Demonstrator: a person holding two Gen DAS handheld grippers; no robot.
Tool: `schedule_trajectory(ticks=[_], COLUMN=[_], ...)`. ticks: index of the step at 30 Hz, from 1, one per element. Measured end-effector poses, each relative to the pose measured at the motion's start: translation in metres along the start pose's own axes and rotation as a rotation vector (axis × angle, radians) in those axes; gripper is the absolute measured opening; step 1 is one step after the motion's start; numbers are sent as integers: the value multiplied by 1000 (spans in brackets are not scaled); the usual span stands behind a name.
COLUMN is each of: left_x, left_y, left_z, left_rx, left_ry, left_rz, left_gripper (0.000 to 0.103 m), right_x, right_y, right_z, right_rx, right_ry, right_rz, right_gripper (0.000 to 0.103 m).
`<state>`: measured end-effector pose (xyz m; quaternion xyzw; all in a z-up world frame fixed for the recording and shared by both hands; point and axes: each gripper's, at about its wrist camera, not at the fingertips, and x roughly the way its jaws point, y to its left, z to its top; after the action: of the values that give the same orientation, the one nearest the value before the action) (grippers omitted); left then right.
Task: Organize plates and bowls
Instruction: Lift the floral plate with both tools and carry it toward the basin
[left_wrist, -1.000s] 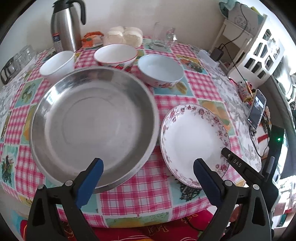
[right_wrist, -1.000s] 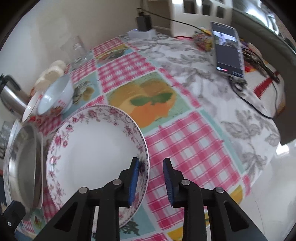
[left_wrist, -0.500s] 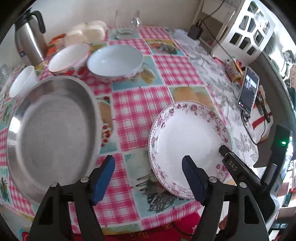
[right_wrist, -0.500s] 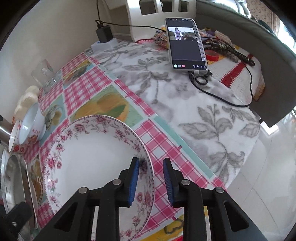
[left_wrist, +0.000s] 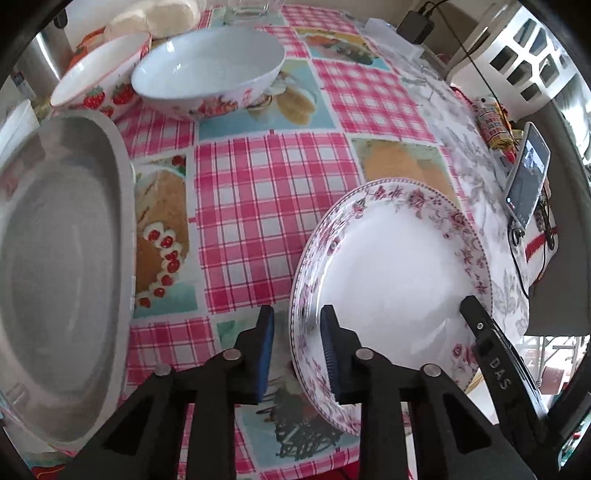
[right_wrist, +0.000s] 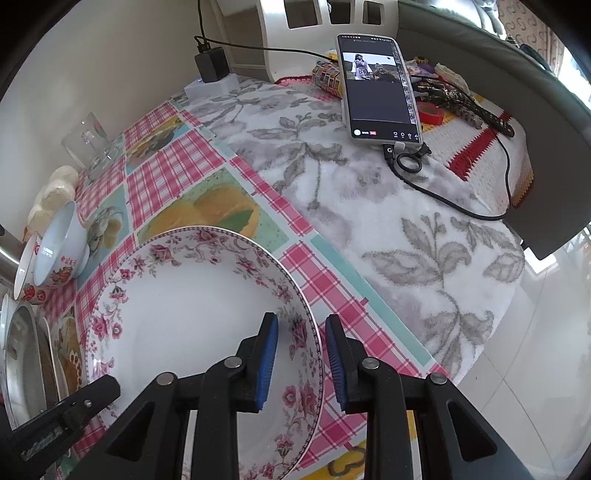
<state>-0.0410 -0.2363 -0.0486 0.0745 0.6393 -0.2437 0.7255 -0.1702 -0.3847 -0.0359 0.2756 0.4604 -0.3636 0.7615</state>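
Round white porcelain plate with a pink floral rim (left_wrist: 399, 266) sits near the front right of the table, on the pink-checked oilcloth with fruit and cake panels (left_wrist: 266, 206); whether its edge is lifted off the cloth cannot be told. Left gripper (left_wrist: 295, 350), black frame with blue pads, straddles the plate's left rim: one pad over the white inner face, the other outside above the cloth, a narrow gap showing between pads and porcelain, so jaws drawn in close but not clearly clamped. Right gripper (right_wrist: 301, 363), same build, straddles the opposite rim in the right wrist view: left pad over the plate's (right_wrist: 192, 317) floral band, right pad outside above the checks; jaws likewise narrowed around the rim, contact not certain. The right tool's black arm tip shows at the plate's far edge in the left view. Large round stainless-steel basin (left_wrist: 62, 266) lies at the left, well apart from the plate. Behind it, a white bowl with fruit print on the outside (left_wrist: 208, 70) touches or nearly touches a white bowl with strawberry print (left_wrist: 99, 74). Grey leaf-patterned cloth (right_wrist: 388, 206) covers the table's right side; a smartphone with lit screen (right_wrist: 376, 85) lies on it, cable attached. Clear glass tumbler (right_wrist: 88, 142) stands near the wall.
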Motion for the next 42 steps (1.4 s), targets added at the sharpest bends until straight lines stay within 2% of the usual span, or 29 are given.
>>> schedule_trajectory(ticks=[2, 12, 23, 32, 42], left_x=[4, -1, -1, -4, -15], left_y=[2, 27, 32, 38, 38], left_z=[0, -11, -12, -10, -7], left_rx=[-10, -53, -44, -74, -77], left_ry=[-3, -29, -45, -56, -90], left_rz=[-46, -165, -205, -216, -240], left_gripper=[25, 20, 15, 15, 15], right_x=[0, 5, 3, 4, -9], right_y=[0, 0, -2, -16, -14], right_z=[0, -2, -4, -4, -2], right_rx=[0, 18, 26, 107, 104], right_ry=[-2, 1, -5, 0, -49], right_rz=[7, 54, 75, 197, 211], right_gripper=[29, 32, 30, 18, 10])
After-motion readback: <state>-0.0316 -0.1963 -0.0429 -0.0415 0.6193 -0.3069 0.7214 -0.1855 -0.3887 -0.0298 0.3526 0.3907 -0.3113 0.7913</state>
